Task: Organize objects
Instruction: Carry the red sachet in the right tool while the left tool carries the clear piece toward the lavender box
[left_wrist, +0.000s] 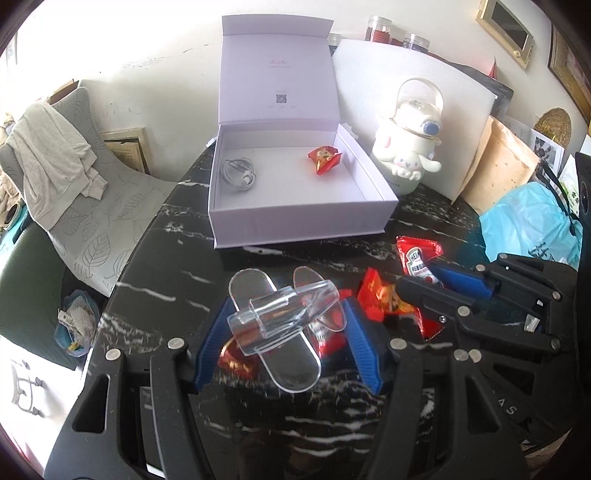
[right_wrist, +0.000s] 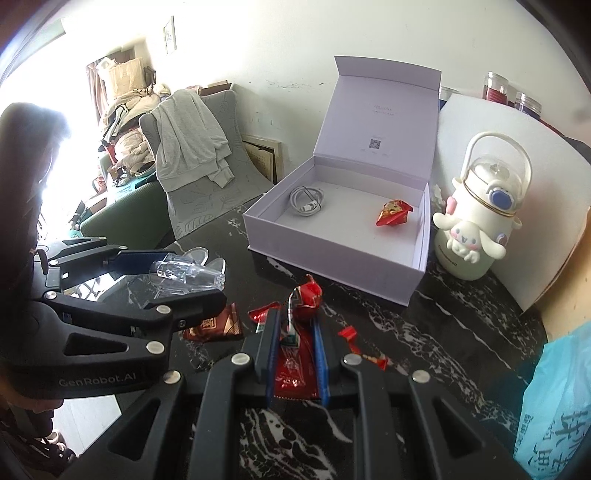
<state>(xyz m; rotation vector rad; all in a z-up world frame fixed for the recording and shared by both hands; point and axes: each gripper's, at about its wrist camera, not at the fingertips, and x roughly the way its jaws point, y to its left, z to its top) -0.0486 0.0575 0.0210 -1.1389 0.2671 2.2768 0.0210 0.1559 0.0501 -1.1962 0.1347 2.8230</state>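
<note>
My left gripper (left_wrist: 286, 310) is shut on a clear plastic stand (left_wrist: 280, 317), held low over the black marble table (left_wrist: 177, 258); the right wrist view shows that gripper (right_wrist: 199, 277) side-on with the stand (right_wrist: 184, 275) between its fingers. My right gripper (right_wrist: 294, 319) is shut on a red ketchup packet (right_wrist: 295, 369), whose end (left_wrist: 417, 258) pokes past the fingertips. Red snack packets (left_wrist: 380, 295) (right_wrist: 214, 326) lie loose around both grippers. Beyond them stands an open white box (left_wrist: 295, 221) (right_wrist: 332, 273) holding a coiled white cable (left_wrist: 238, 173) and a red candy (left_wrist: 324, 157).
A white cartoon-dog bottle (left_wrist: 406, 147) (right_wrist: 476, 229) stands right of the box, against a white board. A blue plastic bag (right_wrist: 554, 398) and a brown bag sit at the right edge. A chair with a grey garment (right_wrist: 188, 147) is left of the table. A person's head (right_wrist: 29, 147) is at far left.
</note>
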